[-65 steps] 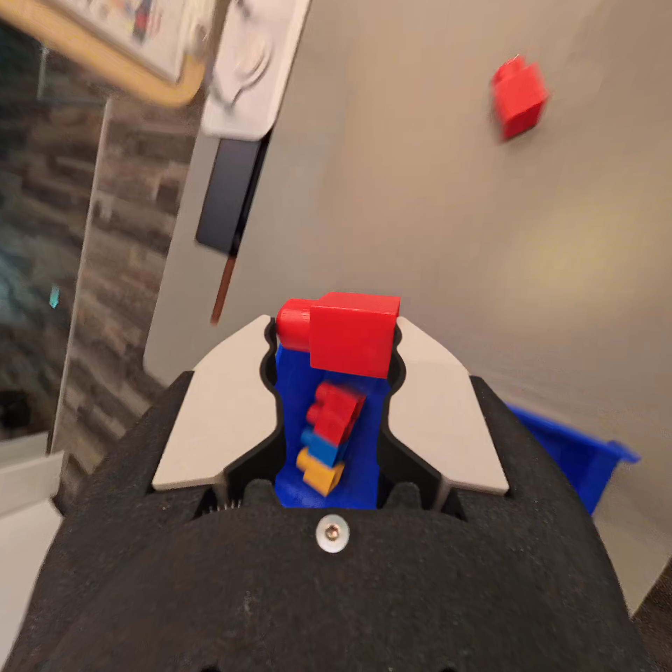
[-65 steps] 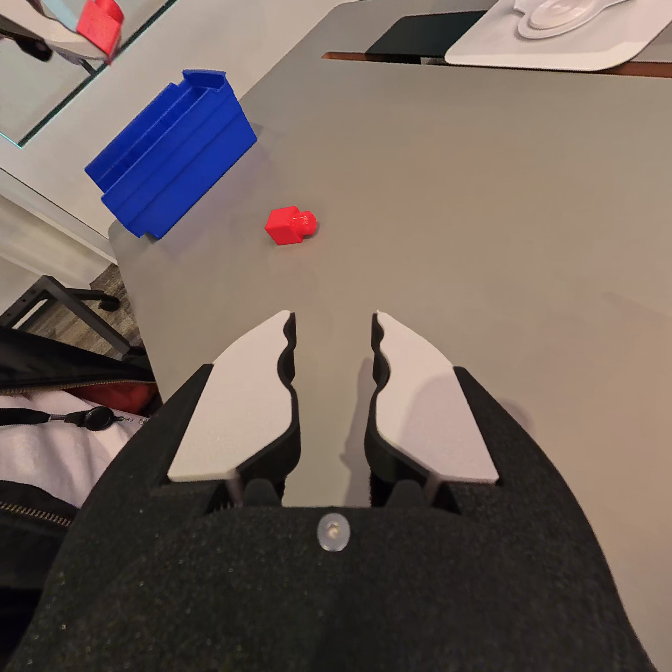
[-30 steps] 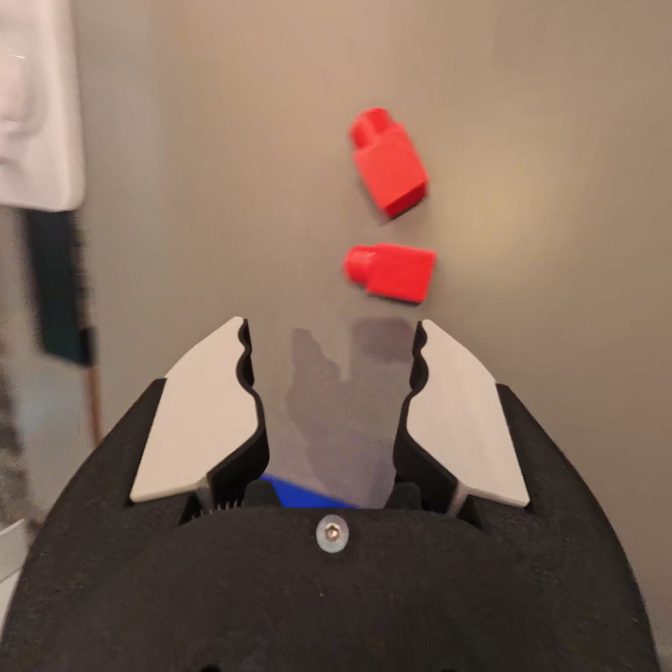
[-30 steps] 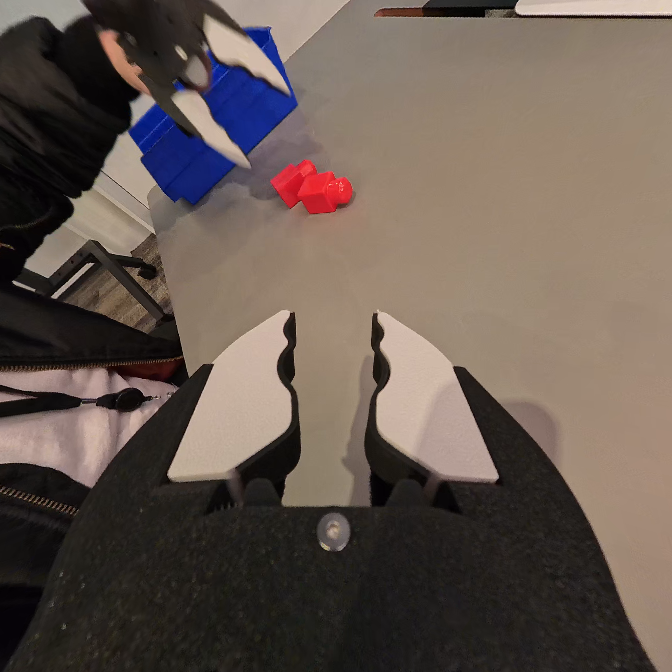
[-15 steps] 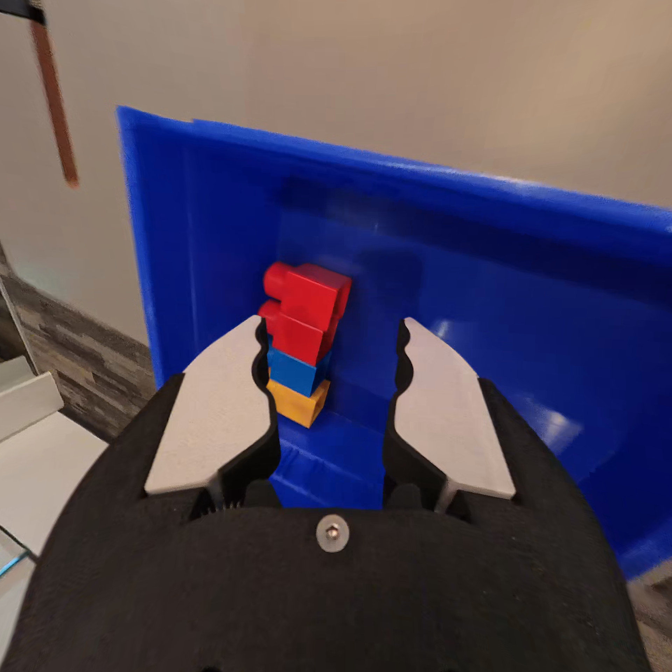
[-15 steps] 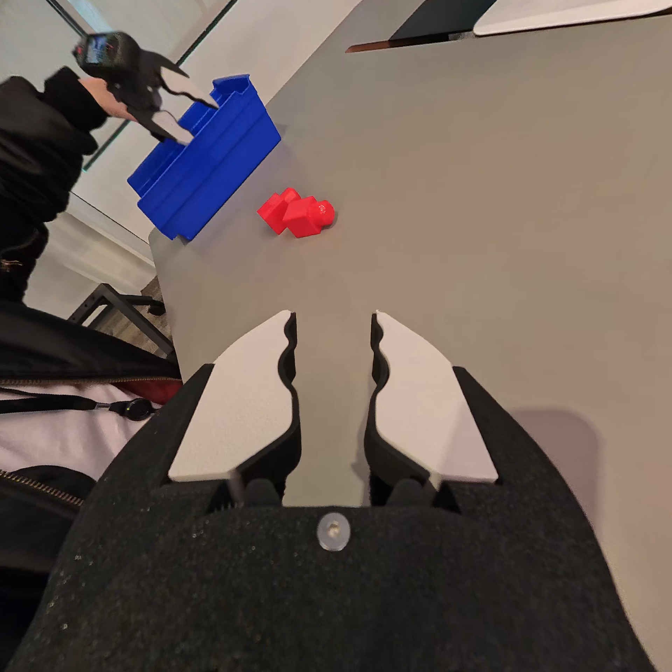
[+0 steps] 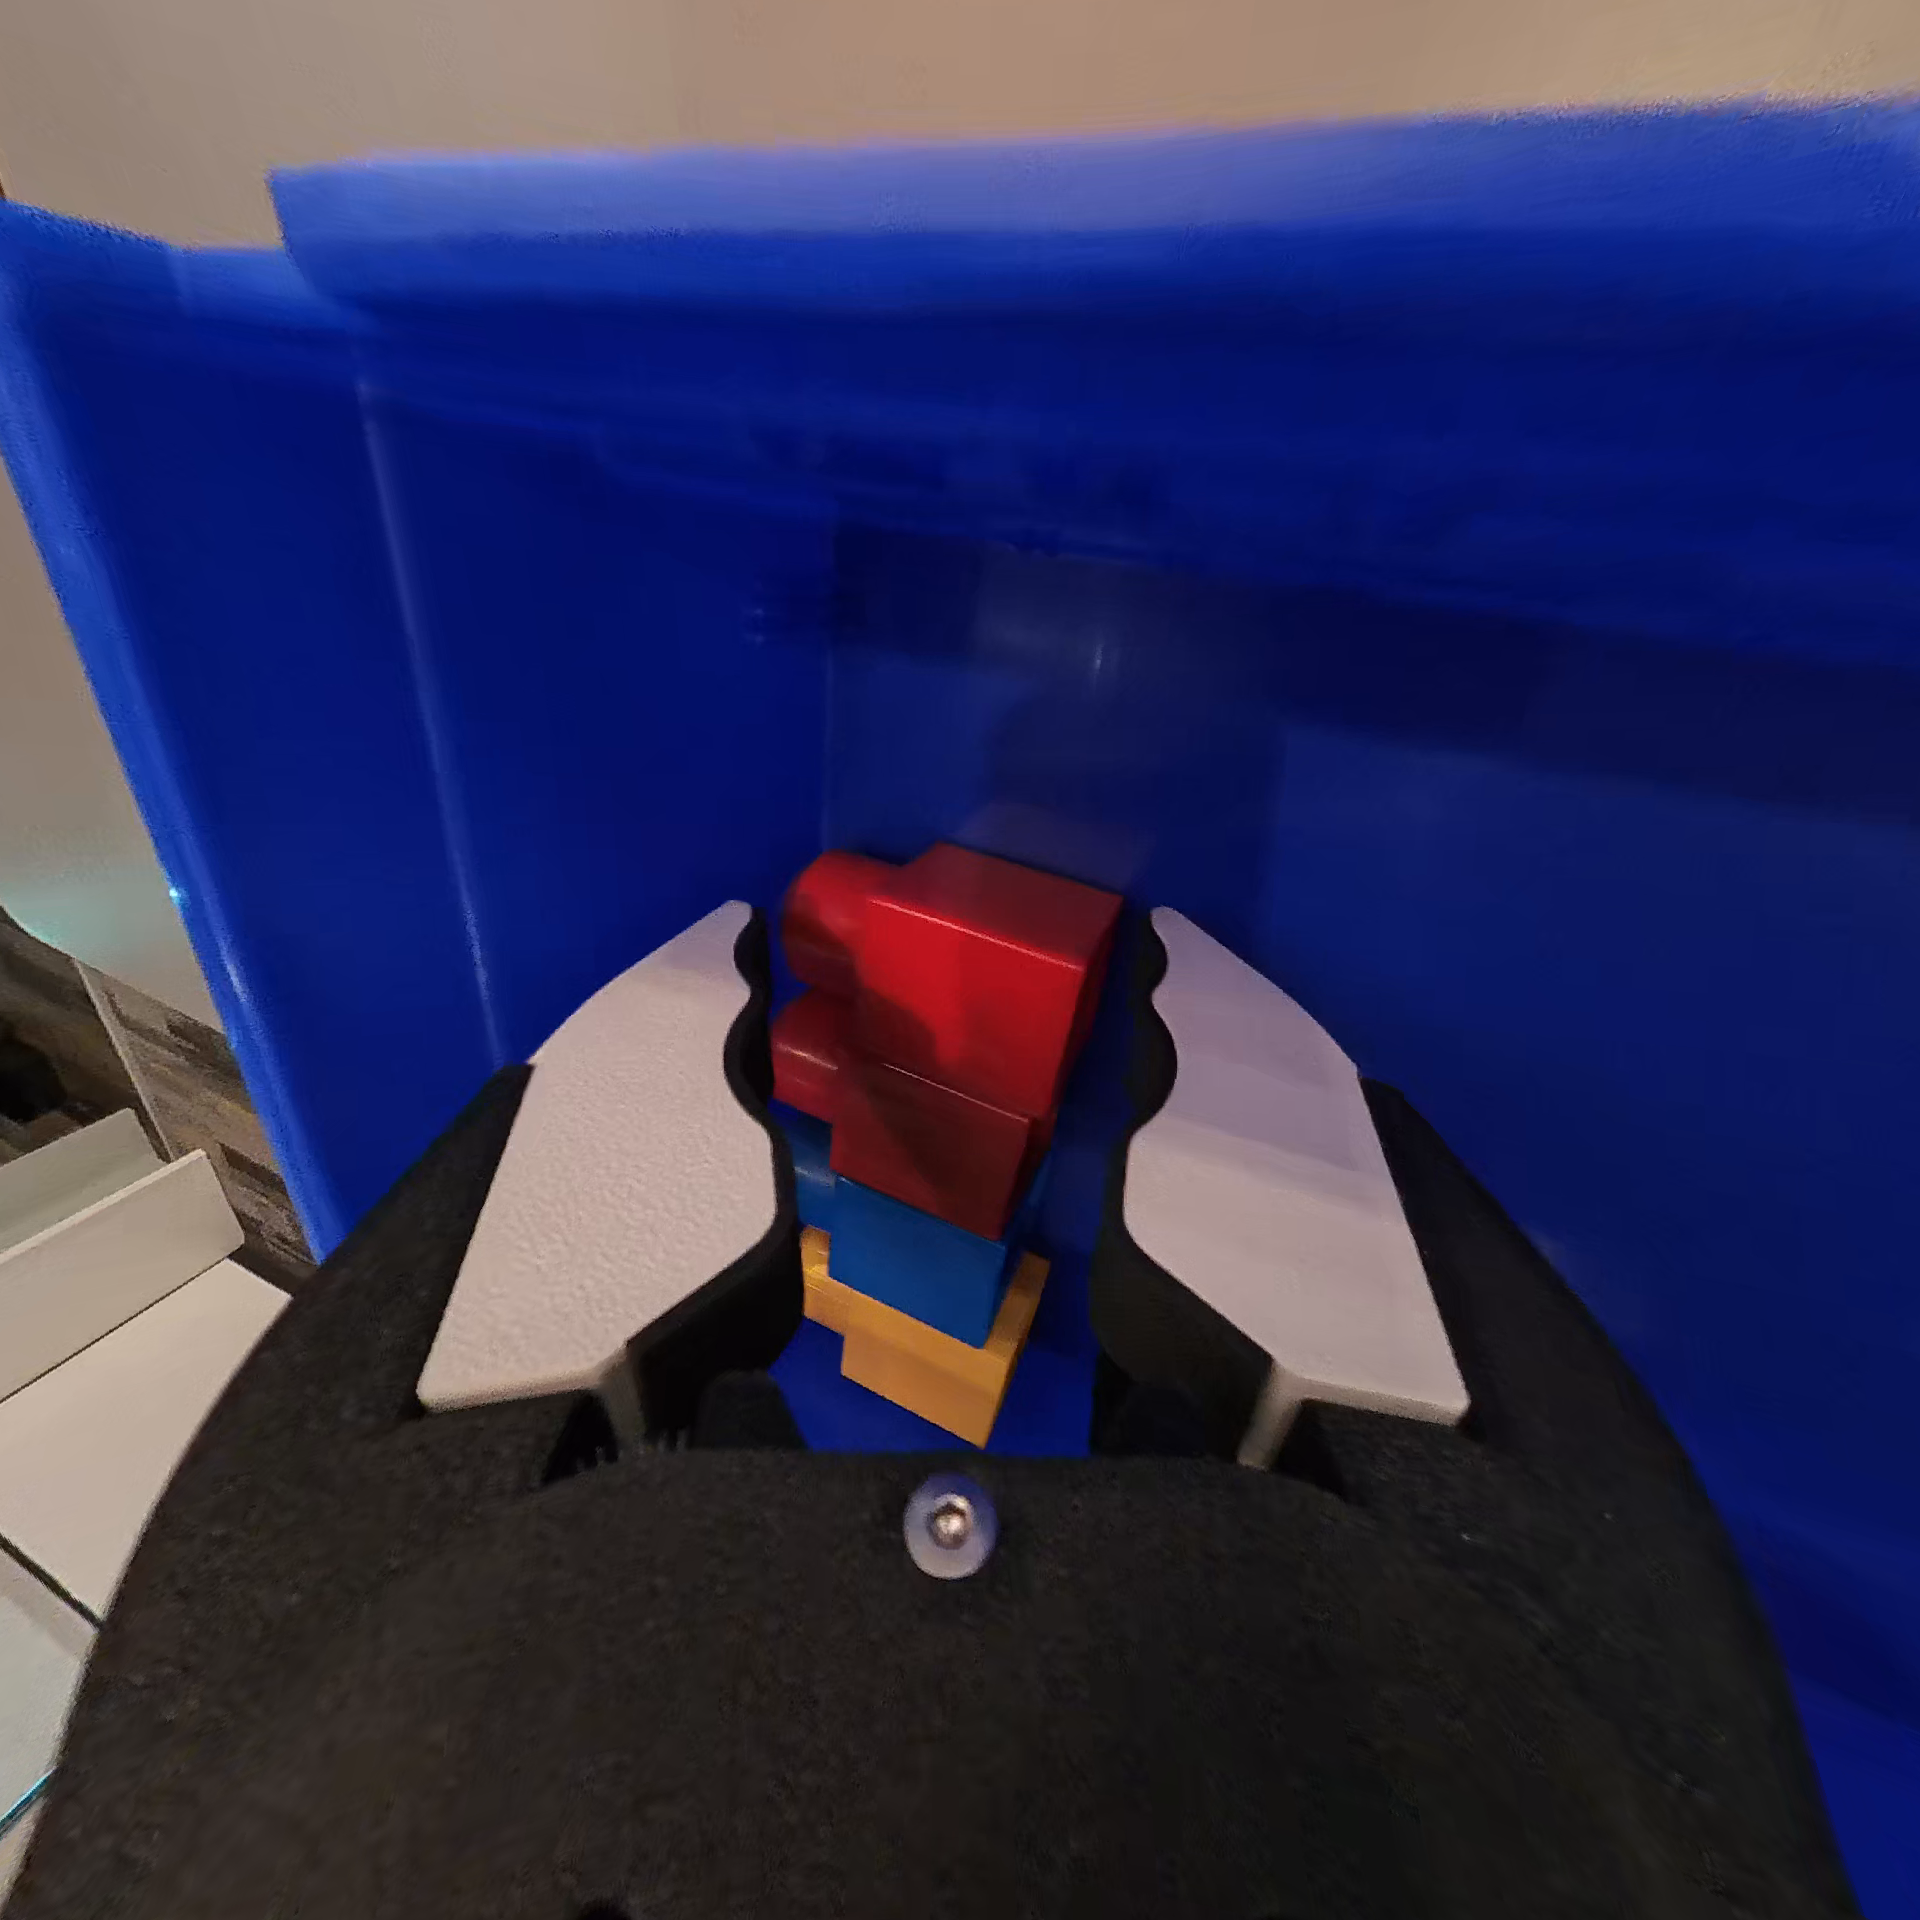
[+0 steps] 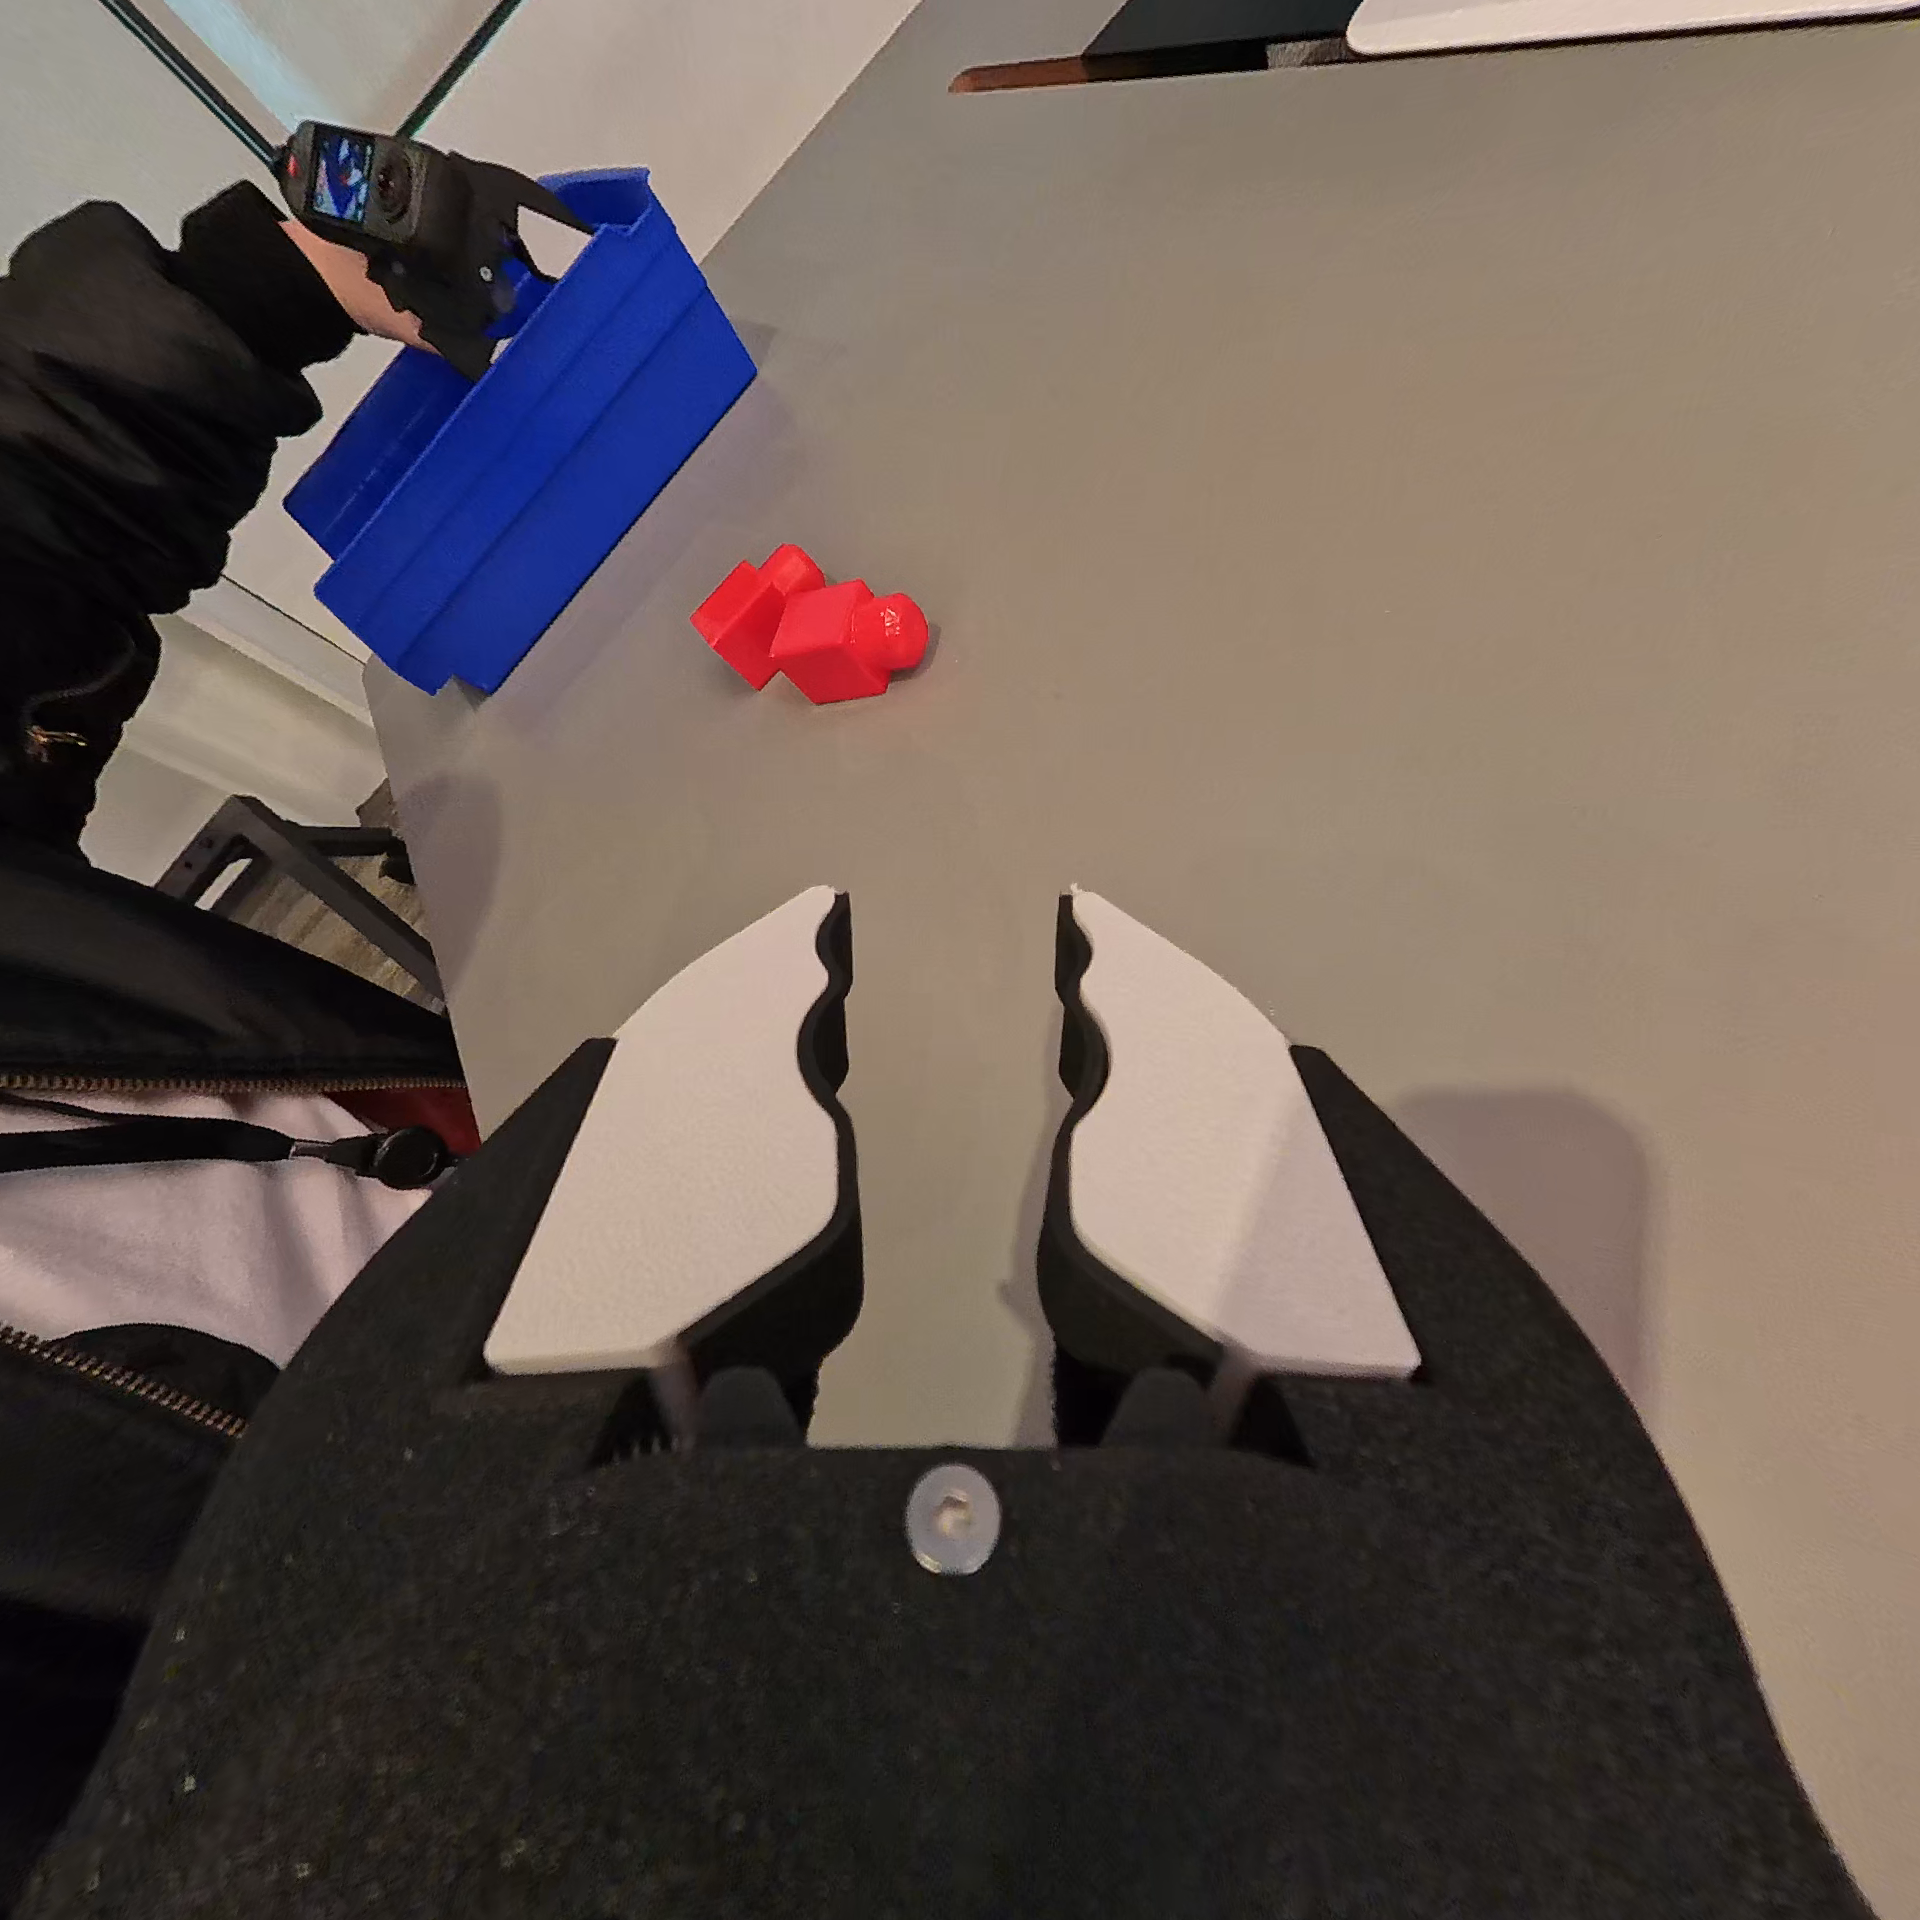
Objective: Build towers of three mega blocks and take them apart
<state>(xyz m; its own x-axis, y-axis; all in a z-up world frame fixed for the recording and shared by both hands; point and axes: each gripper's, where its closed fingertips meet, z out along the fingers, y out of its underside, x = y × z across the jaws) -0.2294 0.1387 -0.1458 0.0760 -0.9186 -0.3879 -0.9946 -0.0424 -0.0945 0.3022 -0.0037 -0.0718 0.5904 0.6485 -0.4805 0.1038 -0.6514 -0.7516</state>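
In the left wrist view my left gripper (image 7: 951, 916) is open inside the blue bin (image 7: 1455, 623). Its fingers stand on either side of the top red block (image 7: 987, 966) of a pile: a second red block (image 7: 925, 1143), a blue block (image 7: 914, 1268) and a yellow block (image 7: 925, 1371) below it. I cannot tell whether the fingers touch the block. In the right wrist view my right gripper (image 8: 953, 894) is open and empty above the grey table (image 8: 1351, 520). Two red blocks (image 8: 821, 634) lie on their sides ahead of it, touching.
The blue bin (image 8: 540, 457) stands at the table's left edge, with a person's hand (image 8: 358, 301) and black sleeve (image 8: 135, 384) reaching into it. A table frame (image 8: 281, 862) and floor show beyond the left edge. A white object (image 8: 1662, 16) lies at the far right.
My left gripper swung from above the two red blocks on the table over to the bin and went down into it, closing in on the pile. The right gripper stayed open and barely moved.
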